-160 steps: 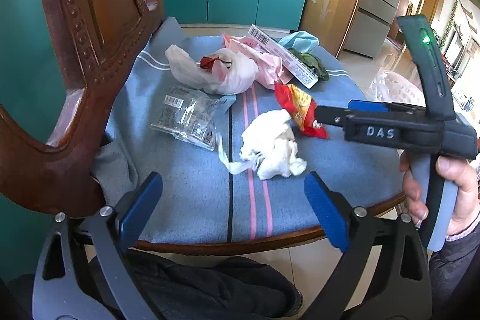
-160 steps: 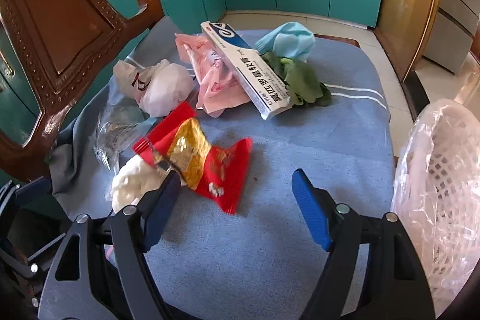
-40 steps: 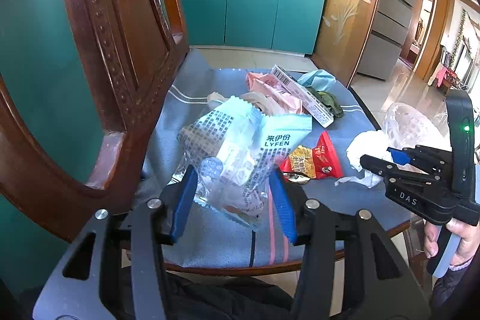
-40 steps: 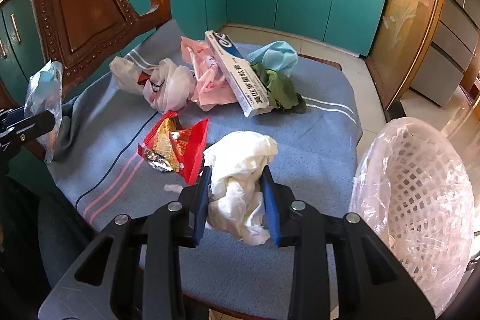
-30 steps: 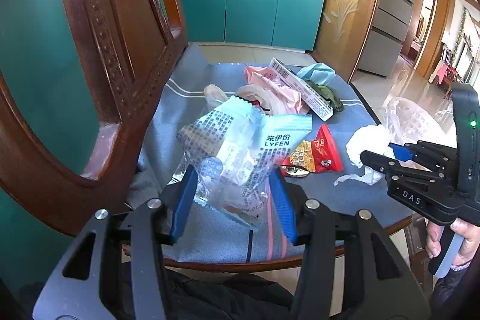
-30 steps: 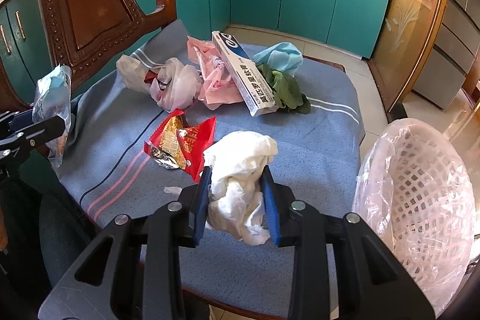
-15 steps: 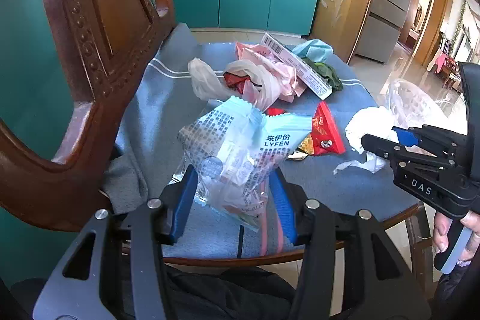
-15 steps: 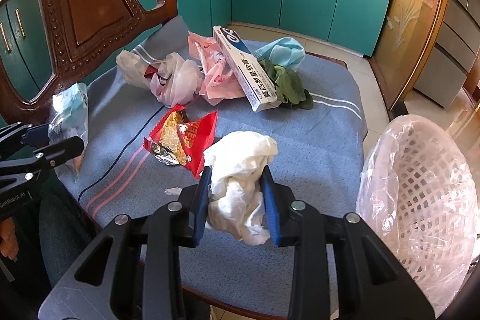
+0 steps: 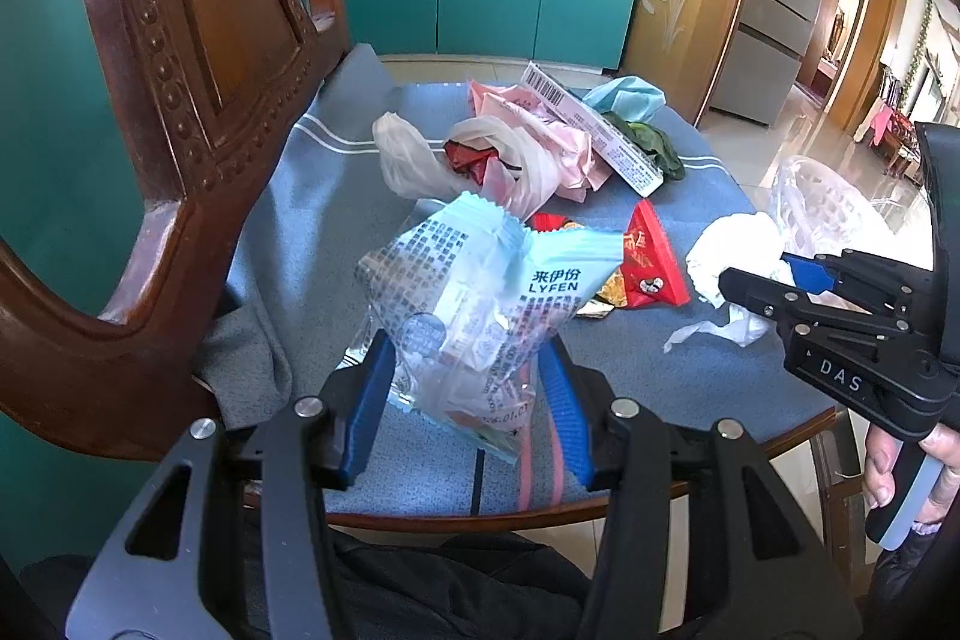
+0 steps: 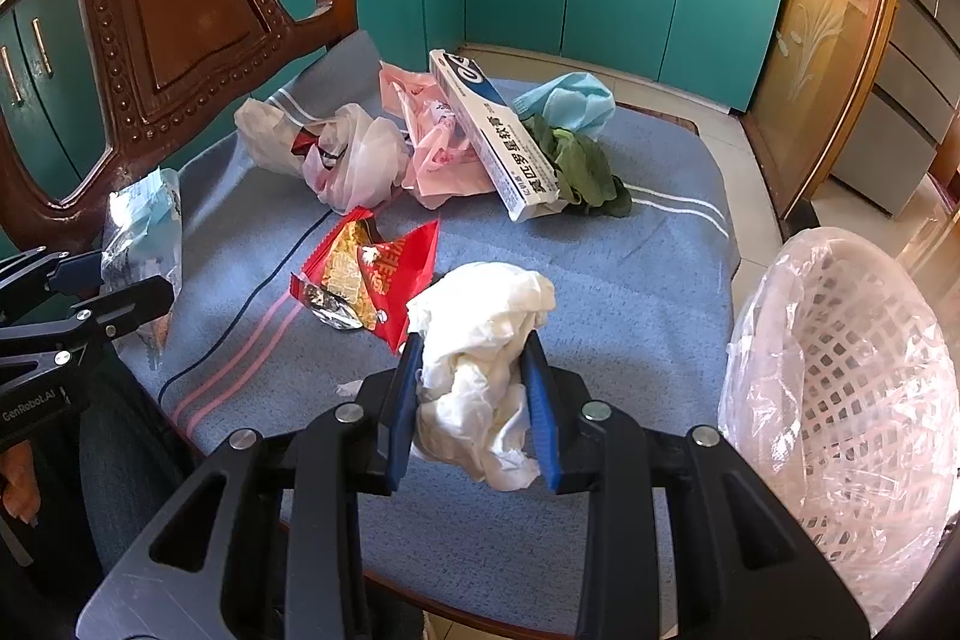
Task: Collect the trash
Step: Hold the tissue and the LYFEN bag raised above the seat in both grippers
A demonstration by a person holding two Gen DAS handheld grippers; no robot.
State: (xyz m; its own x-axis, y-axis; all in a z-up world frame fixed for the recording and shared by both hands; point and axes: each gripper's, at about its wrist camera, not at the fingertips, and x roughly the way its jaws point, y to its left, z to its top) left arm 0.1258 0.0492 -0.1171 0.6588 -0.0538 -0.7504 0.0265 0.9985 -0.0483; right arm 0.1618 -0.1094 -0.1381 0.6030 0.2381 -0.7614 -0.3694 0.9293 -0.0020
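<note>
Our left gripper (image 9: 468, 382) clamps a wrapper (image 9: 480, 292), the right gripper (image 10: 474, 400) a tissue (image 10: 480, 340); light trash may miss the basket (image 10: 852, 358).

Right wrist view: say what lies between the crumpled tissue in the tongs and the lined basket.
Nothing: only bare blue cloth separates the tissue from the basket.

Both wrist cams close, angled down, sharing cushion (image 9: 312, 220) litter

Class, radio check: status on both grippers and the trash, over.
Left gripper shut on blue snack wrapper. Right gripper shut on white tissue wad. Lined basket to the right, path clear.
</note>
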